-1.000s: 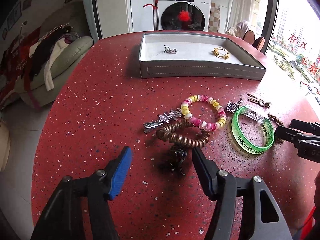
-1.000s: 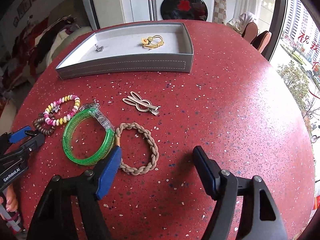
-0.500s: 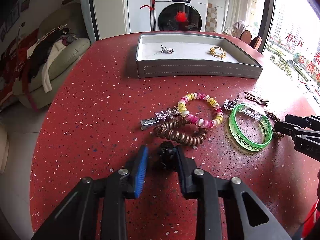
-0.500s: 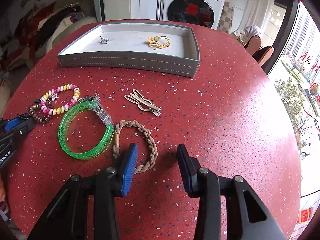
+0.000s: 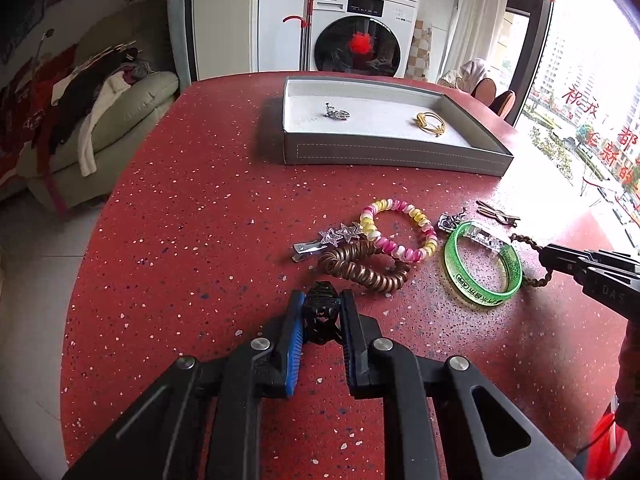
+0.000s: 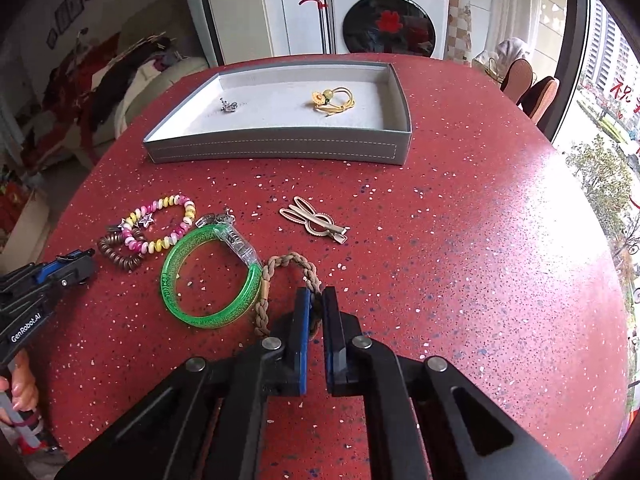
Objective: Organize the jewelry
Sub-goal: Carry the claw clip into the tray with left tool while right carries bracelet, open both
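My left gripper (image 5: 321, 300) is shut on a small black hair claw (image 5: 320, 312) on the red table. Just ahead lie a brown spiral hair tie (image 5: 362, 270), a silver star clip (image 5: 328, 240), a pink-and-yellow bead bracelet (image 5: 398, 230) and a green bangle (image 5: 482, 268). My right gripper (image 6: 316, 298) is shut on the braided tan hair band (image 6: 288, 264), right of the green bangle (image 6: 210, 276). The grey tray (image 6: 280, 148) at the back holds a silver piece (image 6: 229, 106) and a yellow flower tie (image 6: 332, 100).
A beige rabbit-shaped clip (image 6: 312, 222) lies between the braided band and the tray. A small silver charm (image 6: 214, 220) lies by the bangle. The table edge curves away on both sides. A sofa (image 5: 100, 120) with clothes stands left, a washing machine (image 5: 360, 32) behind.
Both grippers went from wide open to shut: the left closed on the black hair claw, the right moved forward and closed on the braided band.
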A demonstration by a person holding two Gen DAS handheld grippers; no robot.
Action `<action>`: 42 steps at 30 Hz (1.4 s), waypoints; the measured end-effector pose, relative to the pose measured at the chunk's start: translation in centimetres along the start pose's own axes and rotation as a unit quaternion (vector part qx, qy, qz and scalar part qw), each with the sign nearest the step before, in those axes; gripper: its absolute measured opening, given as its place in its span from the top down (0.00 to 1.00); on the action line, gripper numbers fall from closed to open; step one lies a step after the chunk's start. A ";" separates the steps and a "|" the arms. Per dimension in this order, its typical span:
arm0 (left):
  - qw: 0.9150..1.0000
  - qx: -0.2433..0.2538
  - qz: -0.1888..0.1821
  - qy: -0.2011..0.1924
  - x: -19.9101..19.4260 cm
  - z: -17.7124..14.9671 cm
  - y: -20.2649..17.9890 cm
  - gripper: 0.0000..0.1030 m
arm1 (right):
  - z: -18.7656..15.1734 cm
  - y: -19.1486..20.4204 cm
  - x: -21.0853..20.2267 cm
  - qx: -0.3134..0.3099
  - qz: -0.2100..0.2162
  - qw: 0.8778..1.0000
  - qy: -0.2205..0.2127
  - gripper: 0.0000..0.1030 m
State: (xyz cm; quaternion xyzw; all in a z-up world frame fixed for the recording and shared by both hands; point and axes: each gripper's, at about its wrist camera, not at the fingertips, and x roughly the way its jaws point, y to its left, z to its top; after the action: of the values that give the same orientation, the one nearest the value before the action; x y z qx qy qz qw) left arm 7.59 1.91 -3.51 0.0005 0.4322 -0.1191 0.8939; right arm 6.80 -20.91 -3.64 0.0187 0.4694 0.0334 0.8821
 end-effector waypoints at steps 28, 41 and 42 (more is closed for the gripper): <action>0.998 0.016 -0.032 -0.059 -1.7 12.6 -1.2 0.65 | 12.2 -1.5 -1.5 0.023 0.072 0.994 -0.074 0.94; 0.999 0.009 -0.025 -0.029 5.5 22.1 -3.1 0.65 | 20.3 -3.8 4.6 0.056 0.074 0.994 -0.059 0.94; 0.999 0.009 -0.023 -0.027 6.3 22.6 -3.3 0.65 | 20.7 -4.0 5.2 0.057 0.071 0.994 -0.057 0.94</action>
State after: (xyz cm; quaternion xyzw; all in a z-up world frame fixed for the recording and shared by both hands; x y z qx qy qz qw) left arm 28.14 -4.96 6.12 -0.0047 0.4067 -0.1432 0.9022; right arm 27.00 -24.51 3.39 0.1046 0.4171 0.0680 0.9002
